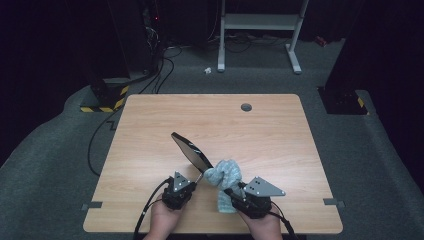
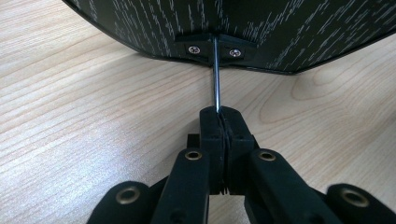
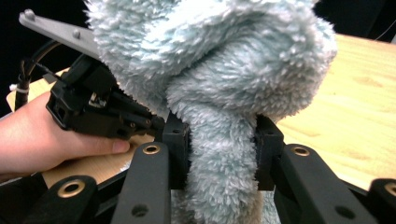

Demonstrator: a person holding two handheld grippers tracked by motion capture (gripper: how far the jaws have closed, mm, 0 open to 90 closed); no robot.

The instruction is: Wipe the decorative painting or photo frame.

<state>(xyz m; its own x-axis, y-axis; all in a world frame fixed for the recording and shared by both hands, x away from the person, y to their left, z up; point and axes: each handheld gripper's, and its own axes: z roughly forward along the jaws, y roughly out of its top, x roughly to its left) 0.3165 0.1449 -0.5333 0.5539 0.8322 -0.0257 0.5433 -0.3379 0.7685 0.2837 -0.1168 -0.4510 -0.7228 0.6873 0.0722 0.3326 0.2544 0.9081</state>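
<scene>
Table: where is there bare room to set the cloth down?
The table is bare across its far half, up to the grommet hole, and along its left and right sides. The near middle is crowded: the mirror held by the left hand-held gripper, and the cloth in the right hand-held gripper.

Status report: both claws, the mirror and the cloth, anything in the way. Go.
Left claw shut on mirror's metal stem, mirror tilted above table. Right claw shut on fluffy blue cloth, beside mirror. Nothing in the way.
</scene>
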